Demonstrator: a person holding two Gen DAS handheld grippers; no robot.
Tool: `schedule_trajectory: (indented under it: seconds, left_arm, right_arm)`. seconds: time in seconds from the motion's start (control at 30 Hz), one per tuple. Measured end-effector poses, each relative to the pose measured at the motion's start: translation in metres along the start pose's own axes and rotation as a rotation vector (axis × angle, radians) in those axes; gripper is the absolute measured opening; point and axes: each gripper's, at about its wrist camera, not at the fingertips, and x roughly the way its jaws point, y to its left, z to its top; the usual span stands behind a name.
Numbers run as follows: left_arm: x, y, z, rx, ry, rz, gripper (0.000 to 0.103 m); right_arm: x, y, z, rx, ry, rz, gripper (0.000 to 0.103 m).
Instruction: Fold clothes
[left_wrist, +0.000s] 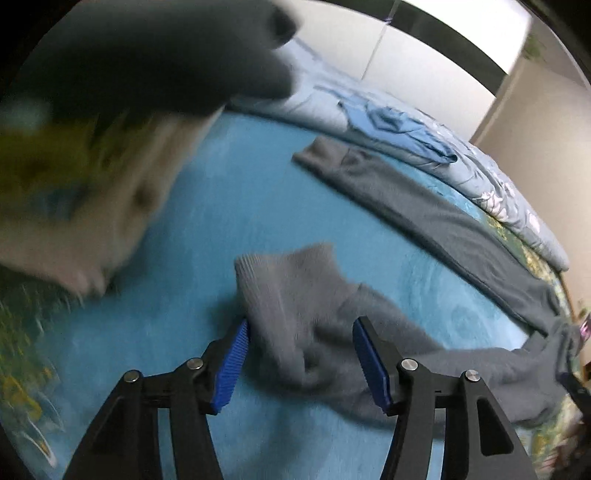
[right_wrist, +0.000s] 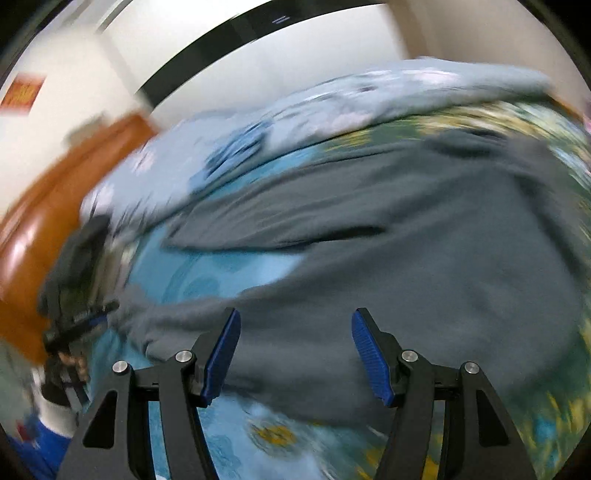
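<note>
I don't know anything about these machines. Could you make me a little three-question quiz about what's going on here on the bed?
1. True or false: the left gripper has its blue fingers clamped tight on the grey garment.
2. What colour is the bedsheet under the garment?
3. The right gripper is: A) holding a sock, B) open above grey cloth, C) shut on nothing.

Key: 1 false, the fingers stand apart around a ribbed cuff. 2 turquoise blue. 3 B.
</note>
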Motion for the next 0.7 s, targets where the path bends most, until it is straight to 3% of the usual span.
schedule_trajectory:
  seconds: [0.2,0.33,0.53,0.6,0.63,0.7]
  left_arm:
    - [0.003,0.024,-0.012,-0.097,0.048,-0.039,0.061]
    - [0.004,0.027,-0.013,-0.126,0.058,-0.120,0.061]
    - [0.008,0.026,-0.012,-0.140,0.068,-0.168,0.058]
    - [0.008,0.027,-0.013,-0.151,0.073,-0.188,0.048]
    - [0.010,0.029,-0.013,-0.167,0.077,-0.206,0.046]
    - [0.013,0.033,-0.015,-0.202,0.084,-0.237,0.033]
  right_arm:
    - [0.049,0.059,0.017,-0.237,0.113,0.079,0.064]
    - [0.089,0.085,0.015,-0.346,0.206,0.112,0.064]
    - [0.103,0.083,-0.002,-0.372,0.262,0.080,0.063]
    - [0.102,0.082,-0.007,-0.373,0.261,0.065,0.051]
    - [0.102,0.082,-0.008,-0.374,0.260,0.052,0.034]
    - [0.101,0.081,-0.010,-0.361,0.257,0.052,0.016]
